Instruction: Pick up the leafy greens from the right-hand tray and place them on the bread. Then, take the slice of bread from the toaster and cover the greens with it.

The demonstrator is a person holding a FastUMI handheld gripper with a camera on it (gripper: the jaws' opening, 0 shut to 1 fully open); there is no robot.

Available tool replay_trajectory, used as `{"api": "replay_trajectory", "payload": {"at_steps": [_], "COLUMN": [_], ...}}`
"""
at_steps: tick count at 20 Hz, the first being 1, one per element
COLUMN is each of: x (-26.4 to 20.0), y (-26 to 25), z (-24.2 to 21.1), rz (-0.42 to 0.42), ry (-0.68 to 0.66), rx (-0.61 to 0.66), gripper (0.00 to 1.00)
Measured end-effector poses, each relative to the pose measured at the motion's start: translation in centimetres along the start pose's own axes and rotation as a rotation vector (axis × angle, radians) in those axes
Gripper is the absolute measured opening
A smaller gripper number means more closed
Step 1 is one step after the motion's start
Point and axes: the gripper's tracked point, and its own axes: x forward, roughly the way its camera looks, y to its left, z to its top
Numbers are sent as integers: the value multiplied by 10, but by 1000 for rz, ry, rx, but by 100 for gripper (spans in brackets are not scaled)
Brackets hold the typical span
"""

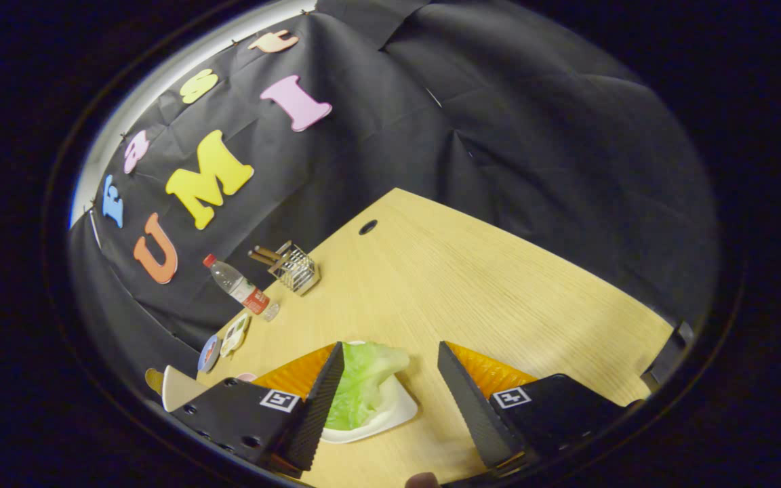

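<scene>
Gaping apart, the tongs (390,379) flank leafy greens (362,383), one finger hiding part of their white tray (397,410).

Pale green greens (363,383) on a white tray (397,410); black ribbed fingers (319,407) backed in orange; light wood-grain table (485,285); upper left, red-capped, red-labelled bottle (241,289)

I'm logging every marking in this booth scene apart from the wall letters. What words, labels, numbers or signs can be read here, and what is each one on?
No word or number can be read.
Water bottle: red label, print too small to read.
Gripper, open over the leafy greens on the white tray: a square black-and-white marker tag on each finger mount, a pattern without words.
Round discs by the table edge: printed faces, too blurred to read.
</scene>
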Motion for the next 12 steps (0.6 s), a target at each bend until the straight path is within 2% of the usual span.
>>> {"api": "replay_trajectory", "payload": {"at_steps": [1,5,6,11,12], "x": [4,21,22,31,30], "y": [-2,-4,-5,-2,-1], "z": [-2,-7,-8,-10,-12], "rz": [0,-8,-9,-3,-4], "ry": [15,55,58,82,88], "rx": [22,93,105,122,118], "gripper": [87,85,66,65,62]}}
